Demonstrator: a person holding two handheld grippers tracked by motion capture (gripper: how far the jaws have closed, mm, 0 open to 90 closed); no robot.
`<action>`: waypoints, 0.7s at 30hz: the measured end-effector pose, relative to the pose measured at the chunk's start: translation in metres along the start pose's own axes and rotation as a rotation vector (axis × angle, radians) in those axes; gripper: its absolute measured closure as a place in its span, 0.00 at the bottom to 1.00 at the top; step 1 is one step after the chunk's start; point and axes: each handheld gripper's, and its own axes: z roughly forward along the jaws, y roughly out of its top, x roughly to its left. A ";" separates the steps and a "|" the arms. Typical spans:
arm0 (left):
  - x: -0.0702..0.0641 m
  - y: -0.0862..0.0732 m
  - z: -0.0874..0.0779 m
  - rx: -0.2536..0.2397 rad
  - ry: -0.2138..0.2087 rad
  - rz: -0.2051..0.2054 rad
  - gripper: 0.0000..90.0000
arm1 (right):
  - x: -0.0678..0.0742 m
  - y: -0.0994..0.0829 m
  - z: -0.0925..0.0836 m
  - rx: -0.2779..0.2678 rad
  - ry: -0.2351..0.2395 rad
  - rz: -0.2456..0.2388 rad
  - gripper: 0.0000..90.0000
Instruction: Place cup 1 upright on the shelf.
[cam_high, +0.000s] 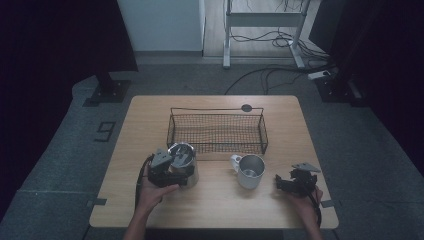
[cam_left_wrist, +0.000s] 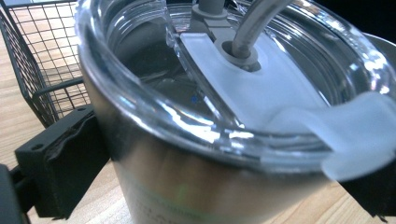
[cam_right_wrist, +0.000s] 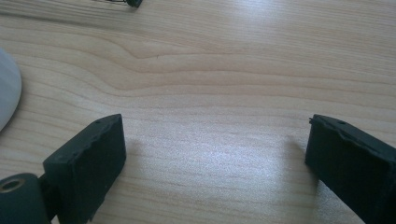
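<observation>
A steel tumbler (cam_high: 184, 161) with a clear lid and a metal straw stands upright on the wooden table, just in front of the wire basket's left end. My left gripper (cam_high: 176, 169) reaches around it. In the left gripper view the tumbler (cam_left_wrist: 187, 154) sits between the jaws of this gripper (cam_left_wrist: 217, 179), the left pad (cam_left_wrist: 60, 163) close beside its wall; the other pad is mostly hidden behind the lid's tab. I see no squeeze on it. My right gripper (cam_high: 281, 183) rests low at the front right, open over bare wood (cam_right_wrist: 215, 158). A white mug (cam_high: 248, 170) stands to its left.
The black wire basket (cam_high: 217, 111) lies across the table's middle with nothing in it; its mesh (cam_left_wrist: 42, 60) shows behind the tumbler. A small black disc (cam_high: 246, 107) lies behind it. The mug's edge (cam_right_wrist: 5, 88) shows in the right gripper view.
</observation>
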 end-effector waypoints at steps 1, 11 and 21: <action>0.000 0.000 0.001 -0.001 0.002 0.003 0.00 | 0.000 0.000 0.000 0.000 0.000 0.000 0.06; -0.002 -0.001 0.010 -0.018 0.031 0.023 0.00 | 0.000 0.000 0.000 0.000 0.000 0.000 0.06; -0.003 -0.003 0.012 -0.054 0.036 0.045 0.02 | 0.000 0.000 0.000 0.000 0.000 0.000 0.06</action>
